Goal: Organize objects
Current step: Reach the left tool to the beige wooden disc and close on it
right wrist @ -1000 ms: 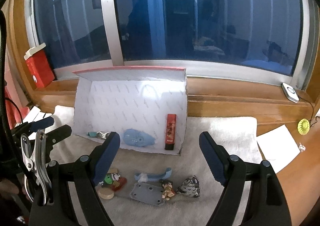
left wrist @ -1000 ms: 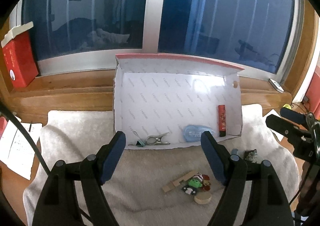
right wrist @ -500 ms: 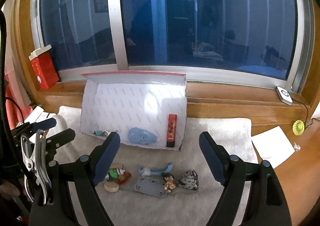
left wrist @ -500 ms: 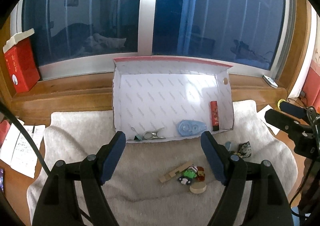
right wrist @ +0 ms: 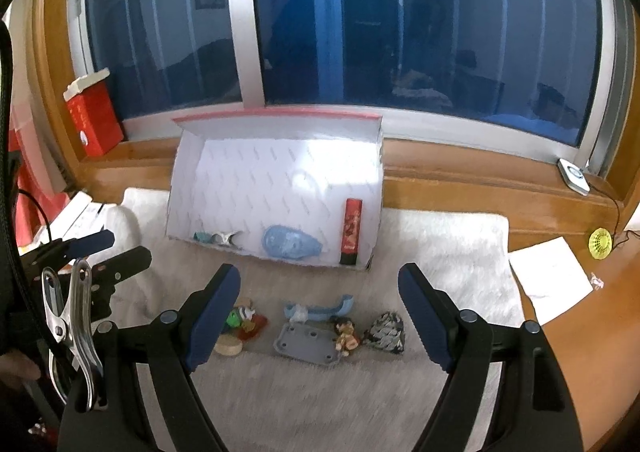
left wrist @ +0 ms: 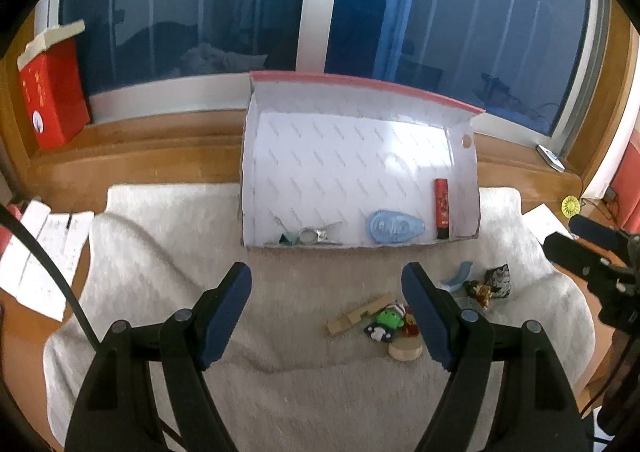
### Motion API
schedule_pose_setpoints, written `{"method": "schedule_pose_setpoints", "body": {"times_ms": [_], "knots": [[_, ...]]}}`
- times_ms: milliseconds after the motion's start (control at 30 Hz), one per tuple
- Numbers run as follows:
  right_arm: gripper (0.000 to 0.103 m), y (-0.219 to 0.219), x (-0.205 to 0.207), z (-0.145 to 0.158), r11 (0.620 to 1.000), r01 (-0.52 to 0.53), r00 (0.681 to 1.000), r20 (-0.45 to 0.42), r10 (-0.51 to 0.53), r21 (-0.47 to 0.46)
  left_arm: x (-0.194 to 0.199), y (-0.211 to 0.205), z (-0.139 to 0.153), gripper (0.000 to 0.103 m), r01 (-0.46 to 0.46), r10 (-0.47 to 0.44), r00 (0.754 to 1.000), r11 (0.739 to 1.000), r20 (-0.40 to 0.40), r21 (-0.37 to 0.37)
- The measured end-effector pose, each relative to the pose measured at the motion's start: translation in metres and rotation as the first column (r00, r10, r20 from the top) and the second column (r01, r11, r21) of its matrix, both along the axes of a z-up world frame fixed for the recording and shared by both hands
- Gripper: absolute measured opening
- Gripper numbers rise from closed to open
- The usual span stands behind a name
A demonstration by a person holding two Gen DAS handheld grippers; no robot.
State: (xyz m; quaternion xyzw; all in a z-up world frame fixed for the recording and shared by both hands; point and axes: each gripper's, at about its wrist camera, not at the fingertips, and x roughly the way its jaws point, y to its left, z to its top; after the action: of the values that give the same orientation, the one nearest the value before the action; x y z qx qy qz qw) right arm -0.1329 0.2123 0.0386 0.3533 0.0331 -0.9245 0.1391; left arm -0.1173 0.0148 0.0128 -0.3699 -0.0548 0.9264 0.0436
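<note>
I have both tools hanging above the white towel [left wrist: 168,260], short of the open box [left wrist: 352,156], so I judge I'm between picks, choosing the next item. My left gripper [left wrist: 326,284] has its fingers wide apart with nothing between them, and my right gripper [right wrist: 319,284] is the same. In the box, along its near edge, lie a metal clip [left wrist: 310,234], a blue tape dispenser [left wrist: 394,226] and a red glue stick [left wrist: 441,208]. Left to sort, on the towel just near of the box: a wooden peg [left wrist: 358,318], small toy figures [left wrist: 386,322], a wooden disc [left wrist: 405,350]. Next I'd lower one gripper over a single piece and close squarely. Only the right view shows the grey plate [right wrist: 307,342] and blue handle [right wrist: 320,308] whole; the left view half hides them behind a finger
</note>
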Motion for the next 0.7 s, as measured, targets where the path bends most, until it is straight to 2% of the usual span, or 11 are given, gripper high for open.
{"method": "schedule_pose_setpoints", "body": {"times_ms": [333,500,633,700], "knots": [[0.083,0.002,-0.001,-0.031,1.0,-0.005,0.995,0.1,0.006,-0.005,0.004,0.009,-0.033,0.078,0.01,-0.008,0.997,0.999,0.071,-0.037],[0.083,0.006,-0.002,-0.053,1.0,0.009,0.986,0.164,-0.01,0.007,0.009,0.006,-0.051,0.078,0.01,-0.01,0.994,1.0,0.106,0.004],[0.083,0.008,0.0,-0.078,1.0,0.006,0.973,0.232,-0.009,0.011,0.008,0.006,-0.074,0.078,0.002,0.0,0.986,1.0,0.164,-0.009],[0.083,0.009,0.002,-0.091,1.0,0.0,0.964,0.265,-0.003,0.01,0.008,0.004,-0.083,0.078,0.0,-0.003,0.984,1.0,0.179,0.016]]}}
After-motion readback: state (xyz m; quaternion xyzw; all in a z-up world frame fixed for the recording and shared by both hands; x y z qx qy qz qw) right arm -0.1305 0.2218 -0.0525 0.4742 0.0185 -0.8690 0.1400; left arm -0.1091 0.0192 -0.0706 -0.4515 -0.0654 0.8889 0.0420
